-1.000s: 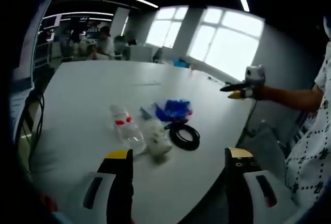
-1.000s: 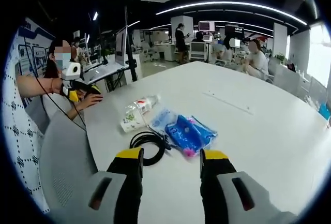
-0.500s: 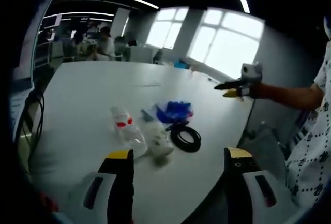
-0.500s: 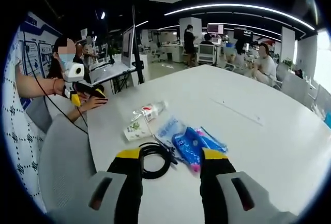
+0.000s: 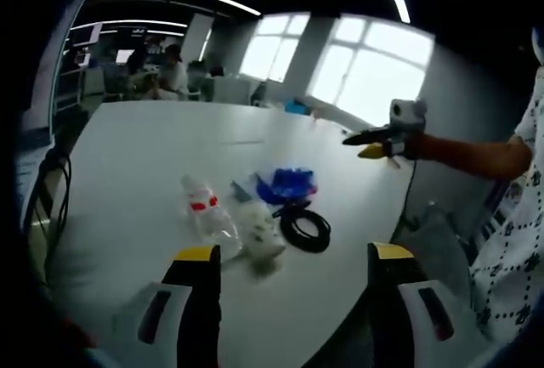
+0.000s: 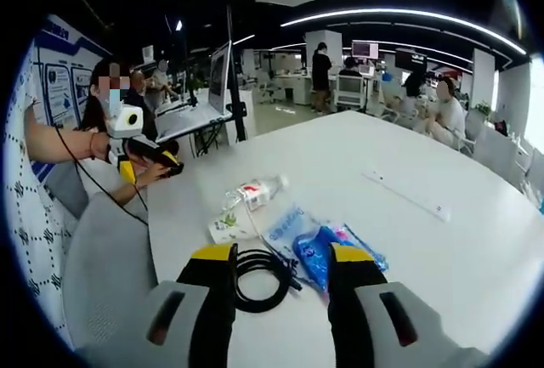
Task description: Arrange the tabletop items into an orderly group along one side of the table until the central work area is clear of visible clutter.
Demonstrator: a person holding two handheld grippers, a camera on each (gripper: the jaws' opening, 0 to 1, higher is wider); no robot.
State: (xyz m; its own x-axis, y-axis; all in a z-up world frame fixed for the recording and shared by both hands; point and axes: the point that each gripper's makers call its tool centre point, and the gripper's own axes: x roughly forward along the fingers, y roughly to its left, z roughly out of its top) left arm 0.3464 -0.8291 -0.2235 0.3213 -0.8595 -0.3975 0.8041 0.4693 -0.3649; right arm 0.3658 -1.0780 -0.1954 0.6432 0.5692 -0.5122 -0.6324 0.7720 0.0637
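Hovering with jaws apart and empty, the right gripper sits just short of the black cable coil — light, floppy, best pinched across one strand. The left gripper, also apart, faces the clear bottle ahead — slippery, so grip mid-body.

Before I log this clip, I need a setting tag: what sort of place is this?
Most likely an open-plan office or lab: a large white table, desks with monitors where people sit and stand, long ceiling light strips, and big windows.

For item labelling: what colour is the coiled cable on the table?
Black; the coiled cable shows best in the right gripper view.
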